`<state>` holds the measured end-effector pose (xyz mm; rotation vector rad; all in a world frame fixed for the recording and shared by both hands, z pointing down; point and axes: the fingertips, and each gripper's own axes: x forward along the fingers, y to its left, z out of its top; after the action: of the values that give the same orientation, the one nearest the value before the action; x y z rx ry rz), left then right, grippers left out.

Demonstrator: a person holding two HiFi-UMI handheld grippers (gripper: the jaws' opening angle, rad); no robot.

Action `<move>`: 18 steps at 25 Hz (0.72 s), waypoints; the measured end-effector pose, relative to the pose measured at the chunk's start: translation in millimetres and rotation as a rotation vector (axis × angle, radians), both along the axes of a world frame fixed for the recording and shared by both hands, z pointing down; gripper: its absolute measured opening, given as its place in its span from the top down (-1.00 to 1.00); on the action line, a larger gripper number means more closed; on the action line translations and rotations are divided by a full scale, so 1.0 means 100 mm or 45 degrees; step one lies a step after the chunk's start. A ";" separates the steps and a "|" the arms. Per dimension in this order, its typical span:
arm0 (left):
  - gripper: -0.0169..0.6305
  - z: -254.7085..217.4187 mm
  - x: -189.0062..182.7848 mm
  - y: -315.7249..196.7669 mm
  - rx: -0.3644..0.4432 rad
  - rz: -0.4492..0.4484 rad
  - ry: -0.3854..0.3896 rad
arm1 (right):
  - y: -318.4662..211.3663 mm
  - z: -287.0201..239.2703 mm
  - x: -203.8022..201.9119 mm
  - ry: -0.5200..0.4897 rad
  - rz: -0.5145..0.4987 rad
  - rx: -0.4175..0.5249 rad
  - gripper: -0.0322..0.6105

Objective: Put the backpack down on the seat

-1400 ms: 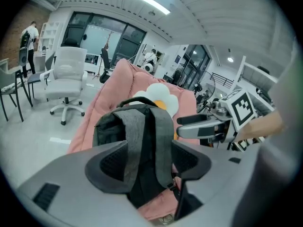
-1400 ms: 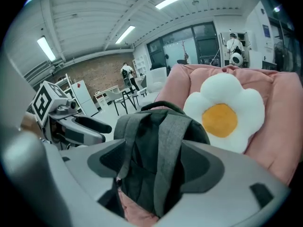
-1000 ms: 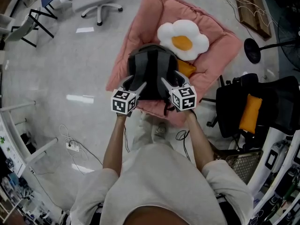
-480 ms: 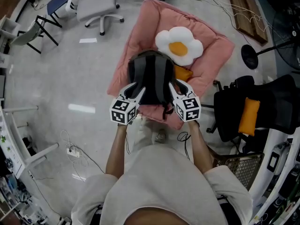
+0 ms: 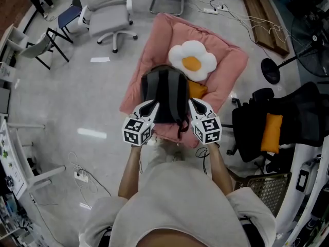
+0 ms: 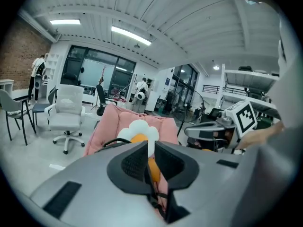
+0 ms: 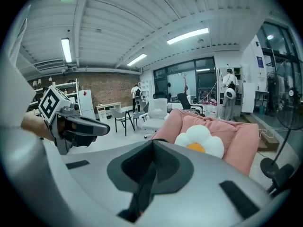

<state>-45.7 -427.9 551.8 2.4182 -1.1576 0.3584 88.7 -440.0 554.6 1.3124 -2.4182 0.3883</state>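
A dark grey backpack hangs over the front of the pink cushioned seat, in front of a white egg-shaped pillow and a small orange cushion. My left gripper is at its left side and my right gripper at its right. Both pairs of jaws have just been closing. In the left gripper view the jaws stand almost together with a black strap pinched between them. The right gripper view shows the jaws shut on another strap.
A white office chair and a folding chair stand at the far left. A black chair with a yellow cushion, a fan base and a wire basket crowd the right. Cables lie on the floor.
Both grippers went from spread wide at the backpack's sides to closed on its straps. They have risen, and the backpack now hangs between them.
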 end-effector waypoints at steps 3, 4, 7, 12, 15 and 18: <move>0.84 -0.10 0.02 0.10 0.023 0.000 -0.007 | 0.11 -0.16 0.00 0.004 -0.014 0.044 0.90; 0.85 -0.14 0.02 0.13 0.031 0.001 -0.009 | 0.15 -0.21 0.01 0.006 -0.016 0.057 0.90; 0.88 -0.22 0.05 0.27 0.049 0.001 -0.014 | 0.29 -0.29 0.03 0.003 -0.018 0.073 0.90; 0.89 -0.35 0.11 0.46 0.078 0.002 -0.023 | 0.51 -0.42 0.08 -0.009 -0.028 0.090 0.91; 0.89 -0.41 0.18 0.59 0.092 0.006 -0.027 | 0.64 -0.49 0.15 -0.010 -0.033 0.102 0.91; 0.89 -0.48 0.24 0.70 0.110 0.000 -0.028 | 0.74 -0.55 0.21 -0.010 -0.034 0.118 0.91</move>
<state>-21.7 -358.1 504.1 2.4941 -1.2061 0.3424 110.0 -366.5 499.4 1.3174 -2.4845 0.2783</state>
